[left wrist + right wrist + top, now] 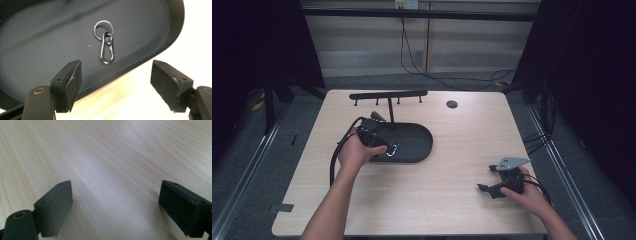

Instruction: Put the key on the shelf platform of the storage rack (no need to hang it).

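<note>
Pale wood covers the desk (422, 200), which stands in a dim room with dark curtains at both sides and cables trailing along the back wall. Toward the desk's left half lies a black oval tray (414, 142), and behind it stands a low black rack (388, 94) with small pegs. On the tray's floor, close to its near rim, rests a silver carabiner keyring (106, 46), lying flat. The left gripper (390, 148) hovers over that rim with its jaws spread, pads clear of the metal; the keyring lies just ahead of the gap between them. Well apart, near the desk's right front corner, the right gripper (484, 189) rests low over bare wood, jaws spread wide and pinching nothing.
</note>
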The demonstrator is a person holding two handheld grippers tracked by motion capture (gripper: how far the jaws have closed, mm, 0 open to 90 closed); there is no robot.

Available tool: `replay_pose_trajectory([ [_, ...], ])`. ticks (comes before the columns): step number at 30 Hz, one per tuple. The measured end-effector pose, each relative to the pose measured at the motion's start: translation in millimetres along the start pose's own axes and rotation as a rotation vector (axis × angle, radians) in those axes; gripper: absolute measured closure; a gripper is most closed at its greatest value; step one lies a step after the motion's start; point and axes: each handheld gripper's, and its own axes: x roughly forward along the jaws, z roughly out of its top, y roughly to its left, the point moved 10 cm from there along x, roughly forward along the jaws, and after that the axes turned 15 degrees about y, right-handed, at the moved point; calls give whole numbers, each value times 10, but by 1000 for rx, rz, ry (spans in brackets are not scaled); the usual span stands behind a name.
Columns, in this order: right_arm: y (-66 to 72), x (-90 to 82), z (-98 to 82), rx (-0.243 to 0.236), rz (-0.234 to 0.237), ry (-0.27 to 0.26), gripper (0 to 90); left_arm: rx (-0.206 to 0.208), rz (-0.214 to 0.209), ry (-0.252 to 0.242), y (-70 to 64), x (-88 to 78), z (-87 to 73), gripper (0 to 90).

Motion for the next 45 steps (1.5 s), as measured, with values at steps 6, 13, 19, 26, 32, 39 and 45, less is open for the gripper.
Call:
replay_pose_trajectory([
  [6,0,0,0,0,0,0,114,0,-1,-7,25,-13,-81,247],
  [13,0,0,0,0,0,0,115,-2,3,-23,50,-48,-161,247],
  [19,0,0,0,0,0,0,114,4,-1,-31,55,-73,-223,246],
  [26,0,0,0,0,0,0,114,9,-1,-40,62,-77,-295,244],
  [32,0,0,0,1,0,0,114,22,2,-48,77,-82,-349,237],
  [39,0,0,0,0,0,0,114,26,-6,-57,109,-51,-427,230],
  [45,0,0,0,0,0,0,114,19,-6,-61,138,-19,-490,224],
])
